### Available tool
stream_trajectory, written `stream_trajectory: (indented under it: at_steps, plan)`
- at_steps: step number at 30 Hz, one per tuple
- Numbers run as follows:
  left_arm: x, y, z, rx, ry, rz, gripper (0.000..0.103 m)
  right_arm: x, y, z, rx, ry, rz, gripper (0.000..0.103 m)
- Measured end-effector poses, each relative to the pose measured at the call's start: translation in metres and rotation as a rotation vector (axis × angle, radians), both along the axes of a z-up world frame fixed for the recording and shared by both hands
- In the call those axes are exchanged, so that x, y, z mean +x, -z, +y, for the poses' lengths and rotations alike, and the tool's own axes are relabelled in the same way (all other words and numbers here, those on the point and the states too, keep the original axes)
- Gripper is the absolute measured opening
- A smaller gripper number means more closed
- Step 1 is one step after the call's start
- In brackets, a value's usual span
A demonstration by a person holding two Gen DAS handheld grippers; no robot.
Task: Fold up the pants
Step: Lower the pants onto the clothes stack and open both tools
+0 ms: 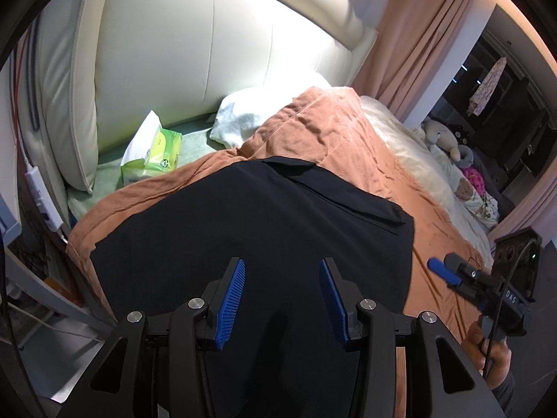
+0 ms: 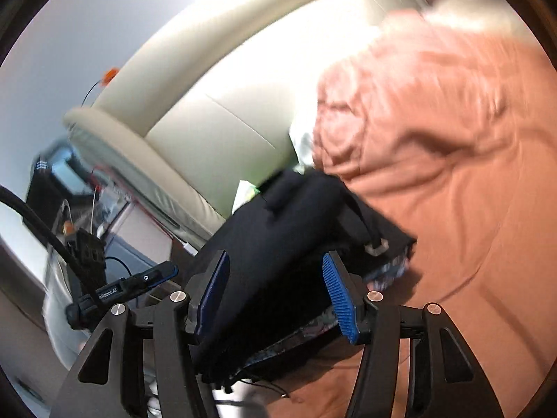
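Nearest the left wrist camera, the left gripper (image 1: pixel 282 264) points down at a slant over the black pants (image 1: pixel 250 230), its blue ribbed pads (image 1: pixel 231 299) standing apart with nothing pinched between them; the dark cloth lies beneath the gap, not pressed by either pad. At the right edge of that view the right gripper (image 1: pixel 449 268) reaches in over the bedcover, held by a hand (image 1: pixel 491 351) wrapped round its handle, a black cable trailing from it.

In the right wrist view, which is blurred, the right gripper (image 2: pixel 275 264) also has its jaws spread. The folded pants (image 2: pixel 299 244) sit between and beyond the pads, and a patterned lining shows at their lower edge, but neither pad clamps the cloth. The left gripper (image 2: pixel 163 271) shows at the left of this view, just beside the pants.

The pants lie folded into a broad dark block on a terracotta blanket (image 1: pixel 348 146) spread over the bed. Past them, a green pack of tissues (image 1: pixel 153 153) and a white pillow (image 1: pixel 250 118) sit near the padded cream headboard (image 1: pixel 209 41). A cream duvet (image 1: pixel 410 142) runs along the blanket's far side, with soft toys (image 1: pixel 445 136) beyond it. Pink curtains (image 1: pixel 428 35) hang by a dark window (image 1: pixel 515 104).
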State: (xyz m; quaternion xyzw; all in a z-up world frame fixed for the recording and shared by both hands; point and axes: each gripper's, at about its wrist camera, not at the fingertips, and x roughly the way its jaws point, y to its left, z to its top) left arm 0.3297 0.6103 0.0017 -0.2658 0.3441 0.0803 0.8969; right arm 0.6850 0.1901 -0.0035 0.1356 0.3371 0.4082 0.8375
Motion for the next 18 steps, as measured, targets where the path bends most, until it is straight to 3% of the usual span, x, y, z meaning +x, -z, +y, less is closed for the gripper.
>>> stream_trajectory:
  at_steps: [7, 13, 16, 18]
  plan:
    - [-0.004, 0.005, -0.018, -0.011, 0.009, -0.005, 0.046, -0.003, -0.003, 0.037, -0.119, -0.104, -0.131, 0.045]
    - [-0.004, 0.02, -0.026, -0.027, 0.02, -0.01, 0.022, 0.022, 0.012, 0.079, -0.185, -0.187, -0.163, 0.03]
    - [0.001, 0.03, -0.026, -0.045, 0.018, 0.011, 0.018, 0.031, 0.024, 0.093, -0.239, -0.194, -0.169, 0.028]
    - [0.006, 0.037, -0.028, -0.043, 0.018, 0.031, 0.018, 0.041, 0.038, 0.098, -0.299, -0.187, -0.175, 0.019]
